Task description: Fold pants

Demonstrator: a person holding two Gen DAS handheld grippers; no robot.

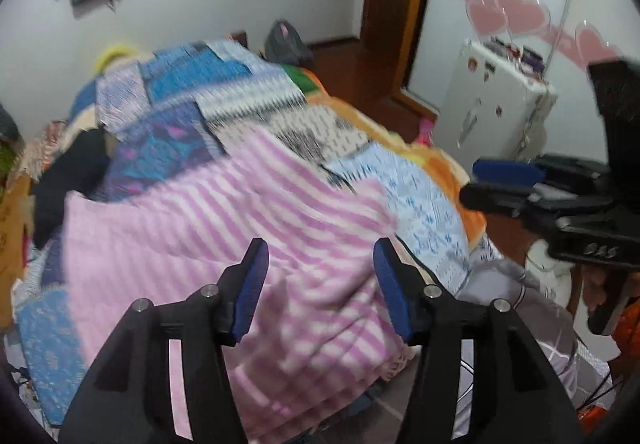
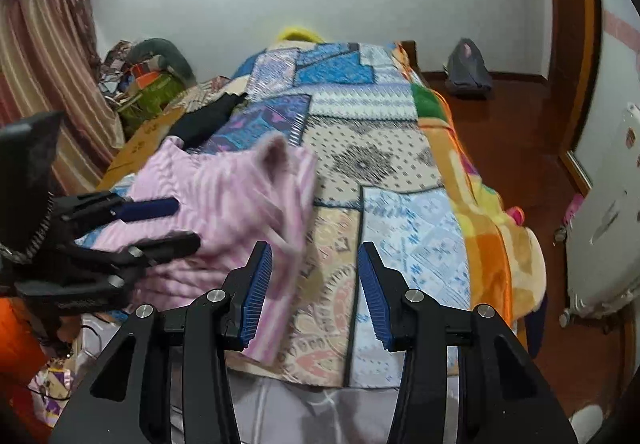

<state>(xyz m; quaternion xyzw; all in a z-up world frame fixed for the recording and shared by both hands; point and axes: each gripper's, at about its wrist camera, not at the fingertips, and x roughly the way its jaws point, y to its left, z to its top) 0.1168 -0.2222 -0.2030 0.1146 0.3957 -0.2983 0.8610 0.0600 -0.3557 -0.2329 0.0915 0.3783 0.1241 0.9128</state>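
The bed (image 2: 400,172) fills both views, one patchwork quilt (image 2: 360,112) spread over it, with one orange blanket (image 2: 480,212) hanging off its 3 o'clock edge in the right wrist view. One pair of pink striped pants (image 1: 224,236) lies bunched on the near end of the quilt, at about 9 o'clock in the right wrist view and dead centre in the left. A dark garment (image 2: 208,120) lies beyond them at 11 o'clock. There are two grippers. The left gripper (image 1: 320,284) hangs over the pants with its jaws about half apart and nothing pinched between them. The right gripper (image 2: 314,292) stands partly open over the quilt; its left finger sits beside the pants' edge, and no cloth is gripped. The step in hand looks like taking a fresh hold for a fold. To do it well, each gripper should probably pinch a clear outer corner, not a middle bunch, and lift both evenly so the stripes stay aligned.
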